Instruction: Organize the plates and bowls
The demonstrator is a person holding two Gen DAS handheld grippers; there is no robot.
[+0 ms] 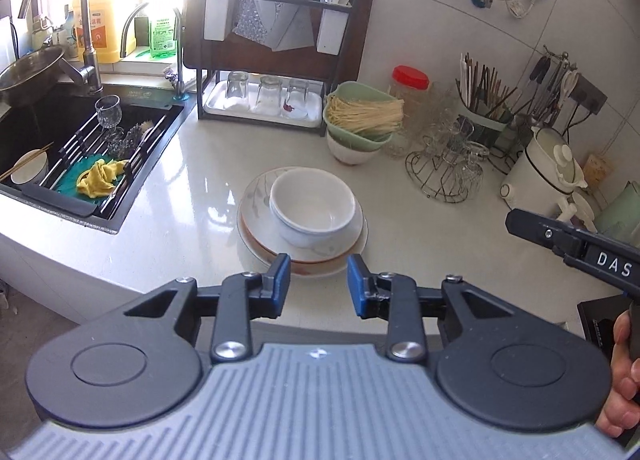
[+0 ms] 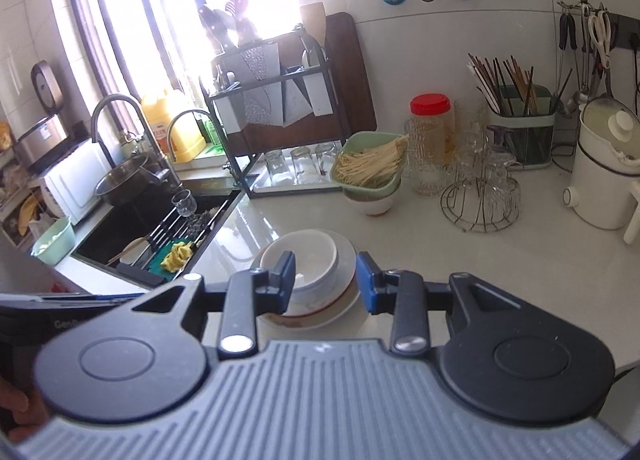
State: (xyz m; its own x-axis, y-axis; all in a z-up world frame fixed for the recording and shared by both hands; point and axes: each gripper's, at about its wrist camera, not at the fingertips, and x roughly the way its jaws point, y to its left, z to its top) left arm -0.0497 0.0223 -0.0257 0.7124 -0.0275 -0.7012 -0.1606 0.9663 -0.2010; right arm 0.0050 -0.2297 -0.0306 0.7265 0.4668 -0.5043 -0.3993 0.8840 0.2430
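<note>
A white bowl (image 1: 312, 208) (image 2: 308, 260), seemingly nested in a second one, sits on a short stack of plates (image 1: 256, 196) (image 2: 348, 292) on the pale counter. The top plate has a grey leaf pattern; a lower one has an orange-brown rim. My left gripper (image 1: 319, 282) hovers just short of the stack's near rim, open with nothing between its blue pads. My right gripper (image 2: 326, 280) is open too, over the near side of the stack, with nothing between its pads. In the left wrist view the right gripper (image 1: 520, 224) comes in from the right edge, held by a hand (image 1: 624, 376).
A black sink (image 1: 60, 128) with a roll-up rack, a glass and a yellow cloth (image 1: 100, 178) lies left. Behind the stack are a dish rack with upturned glasses (image 1: 264, 94), a green basket of noodles (image 1: 362, 114) on a white bowl, a wire glass stand (image 1: 444, 168) and a white kettle (image 1: 544, 164).
</note>
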